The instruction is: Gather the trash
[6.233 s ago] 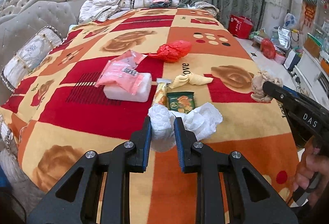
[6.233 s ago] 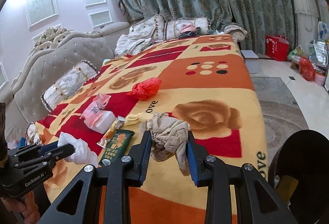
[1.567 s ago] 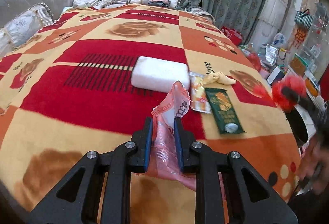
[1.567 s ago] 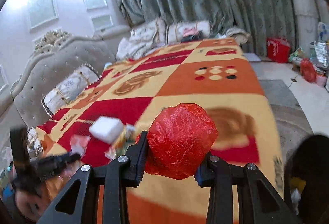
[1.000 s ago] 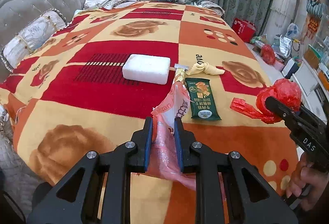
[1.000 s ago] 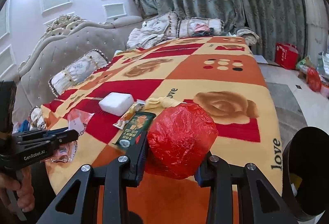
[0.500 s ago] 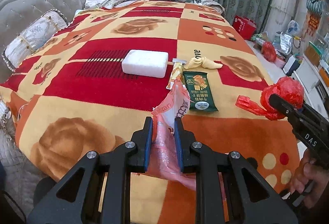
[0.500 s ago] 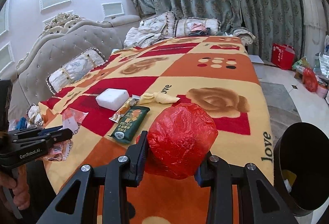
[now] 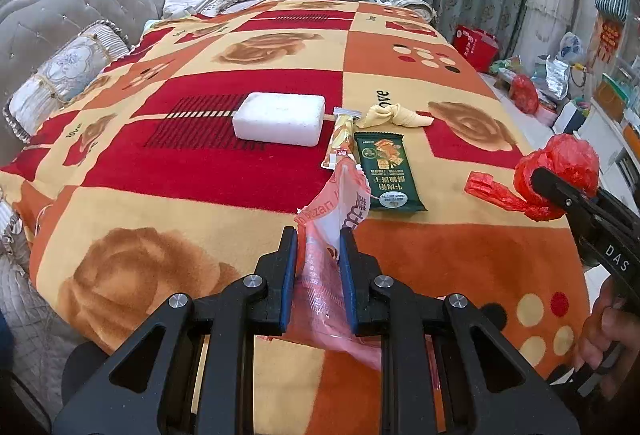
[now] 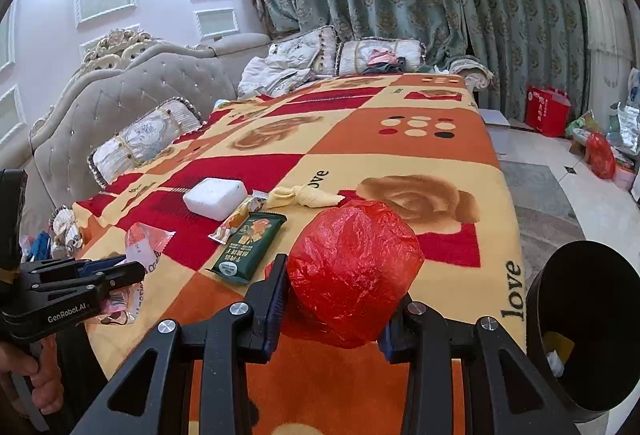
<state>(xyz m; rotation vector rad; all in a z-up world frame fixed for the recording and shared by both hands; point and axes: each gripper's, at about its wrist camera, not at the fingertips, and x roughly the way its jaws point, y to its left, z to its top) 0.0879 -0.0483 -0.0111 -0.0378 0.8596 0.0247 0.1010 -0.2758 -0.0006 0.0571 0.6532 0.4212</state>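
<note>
My left gripper [image 9: 318, 241] is shut on a pink plastic wrapper [image 9: 335, 203], held above the near edge of the bed; the same wrapper [image 10: 143, 244] shows at the left of the right wrist view. My right gripper [image 10: 334, 281] is shut on a crumpled red plastic bag [image 10: 354, 269], which also appears as a red bag [image 9: 558, 171] at the right of the left wrist view. On the blanket lie a white foam block [image 9: 280, 118], a green snack packet [image 9: 386, 173], a thin orange wrapper [image 9: 340, 139] and a yellow twisted wrapper [image 9: 396, 115]. A black bin [image 10: 580, 327] stands at the bed's right corner.
The patterned blanket [image 9: 160, 195] covers the whole bed. Pillows and a tufted headboard [image 10: 120, 103] line the left and far side. Red bags and clutter [image 10: 600, 155] sit on the floor to the right. A hand [image 9: 604, 331] grips the right tool.
Both grippers keep their hold. The views have drawn back slightly toward the foot of the bed, and the black bin shows larger at the right.
</note>
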